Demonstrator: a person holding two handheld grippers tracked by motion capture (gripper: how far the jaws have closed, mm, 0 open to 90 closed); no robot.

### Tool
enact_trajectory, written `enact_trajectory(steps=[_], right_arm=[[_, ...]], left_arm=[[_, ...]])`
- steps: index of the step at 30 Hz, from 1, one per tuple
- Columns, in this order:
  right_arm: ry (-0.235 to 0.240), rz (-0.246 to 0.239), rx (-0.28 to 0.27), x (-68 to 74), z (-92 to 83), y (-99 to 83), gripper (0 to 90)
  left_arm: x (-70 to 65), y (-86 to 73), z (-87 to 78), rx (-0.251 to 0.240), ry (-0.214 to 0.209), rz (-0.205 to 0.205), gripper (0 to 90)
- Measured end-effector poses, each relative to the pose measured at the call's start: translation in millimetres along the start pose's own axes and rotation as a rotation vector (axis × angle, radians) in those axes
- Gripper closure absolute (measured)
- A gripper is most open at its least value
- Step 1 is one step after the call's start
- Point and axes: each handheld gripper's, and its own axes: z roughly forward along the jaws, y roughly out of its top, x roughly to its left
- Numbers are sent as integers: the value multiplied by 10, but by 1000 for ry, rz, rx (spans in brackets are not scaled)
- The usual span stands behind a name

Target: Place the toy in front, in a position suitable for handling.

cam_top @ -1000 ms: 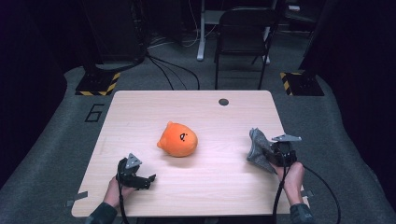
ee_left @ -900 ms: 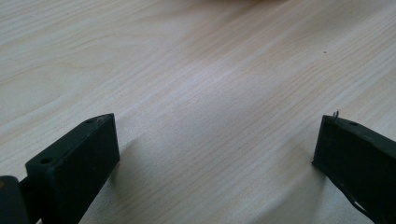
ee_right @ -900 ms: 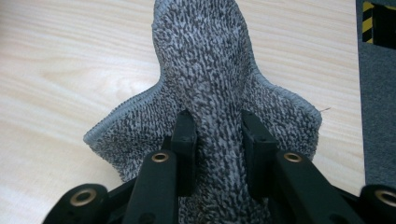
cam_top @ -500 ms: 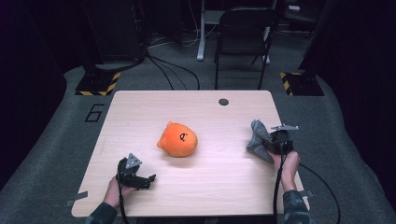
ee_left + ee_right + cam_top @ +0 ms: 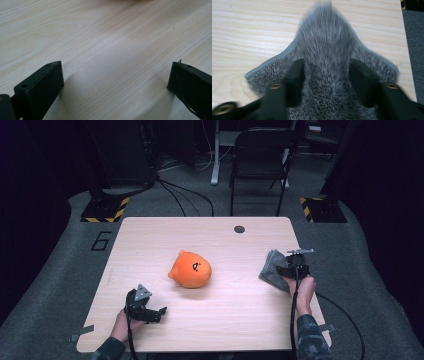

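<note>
1. Right gripper (image 5: 286, 270) sat at the table's (image 5: 150, 240) right edge with the grey cloth (image 5: 272, 270) bunched at its jaws
2. In the right gripper view the cloth (image 5: 329, 50) ran up between the two jaws, a peak of it standing past the tips; the jaws had just been opening, with fabric between them
3. That view was motion-blurred, so the pads probably no longer pinched the cloth, hard to be sure; called it released
4. Left gripper (image 5: 159, 311) rested near the front left of the table, jaws spread wide over bare wood (image 5: 112, 50), gripping nothing
5. Orange plush (image 5: 190, 269) lay mid-table, well apart from both grippers, untouched
6. Step judged: letting go of the cloth at the right side, either setting it down or re-gripping it
7. Next move would call for either backing the right gripper clear of the fabric without dragging it, or closing again on a better fold; cloth sat near the edge, so a careless pull could slide it off
</note>
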Motion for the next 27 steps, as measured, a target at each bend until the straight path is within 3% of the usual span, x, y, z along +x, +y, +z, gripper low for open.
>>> enact_trajectory(steps=[1, 4, 6, 11, 21, 24, 25, 26, 27], right_arm=[[0, 0, -26, 1, -35, -10, 275], [26, -6, -62, 10, -160, -37, 164], [48, -8, -68, 20, -256, -70, 140], [114, -68, -82, 92, -530, -266, 71], [182, -139, -66, 225, -910, -741, 52], [172, -165, -65, 258, -989, -853, 57], [163, -170, -67, 266, -1000, -880, 60], [144, -185, -59, 262, -989, -938, 65], [144, -185, -59, 262, -989, -938, 65]], left_arm=[[0, 0, 0, 0, 0, 0, 0], [0, 0, 0, 0, 0, -1, 1], [0, 0, -1, 0, 0, -1, 0], [0, -3, 2, -4, 3, 2, 0], [36, 27, -10, 9, -15, -2, 0], [61, 64, -42, -4, -38, -21, 1], [62, 98, -70, -17, -56, -44, 1], [56, 175, -134, -48, -47, -32, 1], [56, 175, -134, -48, -47, -32, 0]])
